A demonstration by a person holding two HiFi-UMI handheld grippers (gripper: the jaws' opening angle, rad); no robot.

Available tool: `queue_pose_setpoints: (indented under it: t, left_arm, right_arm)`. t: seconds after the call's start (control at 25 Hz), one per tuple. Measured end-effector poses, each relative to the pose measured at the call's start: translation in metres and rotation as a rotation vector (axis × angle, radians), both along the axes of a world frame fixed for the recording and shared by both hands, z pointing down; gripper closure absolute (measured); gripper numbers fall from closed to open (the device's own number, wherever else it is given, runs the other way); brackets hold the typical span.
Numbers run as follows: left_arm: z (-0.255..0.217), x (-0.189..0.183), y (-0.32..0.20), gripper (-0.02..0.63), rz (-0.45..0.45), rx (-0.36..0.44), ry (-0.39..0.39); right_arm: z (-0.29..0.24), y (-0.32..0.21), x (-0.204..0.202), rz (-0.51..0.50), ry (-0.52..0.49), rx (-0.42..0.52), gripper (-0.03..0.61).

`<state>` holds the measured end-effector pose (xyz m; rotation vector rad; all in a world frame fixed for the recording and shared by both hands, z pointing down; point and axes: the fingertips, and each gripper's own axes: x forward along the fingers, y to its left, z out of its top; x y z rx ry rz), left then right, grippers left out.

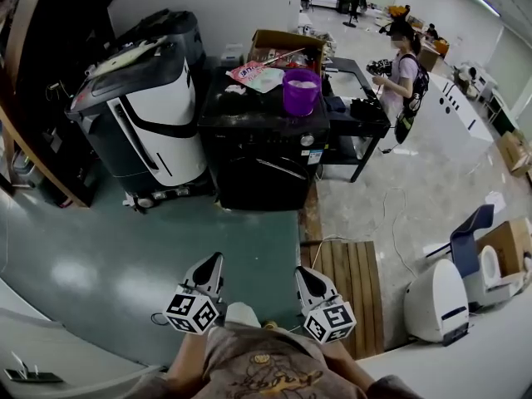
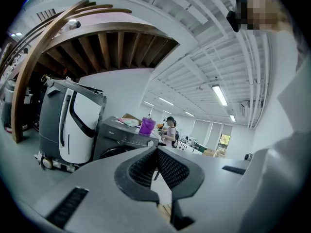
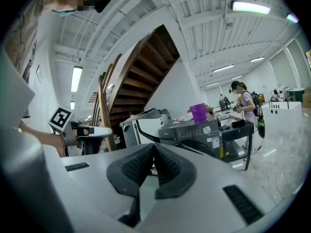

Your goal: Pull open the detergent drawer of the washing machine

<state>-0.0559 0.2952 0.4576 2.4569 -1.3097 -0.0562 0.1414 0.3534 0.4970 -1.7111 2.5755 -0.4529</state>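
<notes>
Far ahead, dark washing machine (image 1: 262, 169)

Purple bucket (image 1: 301, 91) near cardboard box (image 1: 283, 41)

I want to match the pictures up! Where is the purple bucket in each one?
Head view: purple bucket, top middle.
Left gripper view: purple bucket, near the middle.
Right gripper view: purple bucket, right of middle.
Shared landmark: the washing machine beneath it.
</notes>
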Motion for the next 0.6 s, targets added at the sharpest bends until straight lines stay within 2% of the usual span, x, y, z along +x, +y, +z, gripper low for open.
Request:
queue_pose_setpoints:
  t: [0.2,0.6]
  left_arm:
    - [0.0,0.008,-0.013,0.592,-0.022,0.006,0.011]
    - [0.009,0.002,-0.064,0.592,-0.049,0.005,0.024]
  right_arm:
    - [0.002,-0.015,0.01,-0.017,0.009,-0.002,0.578]
    - [0.019,-0.072,-0.001,-0.067,0.007,-0.027,0.578]
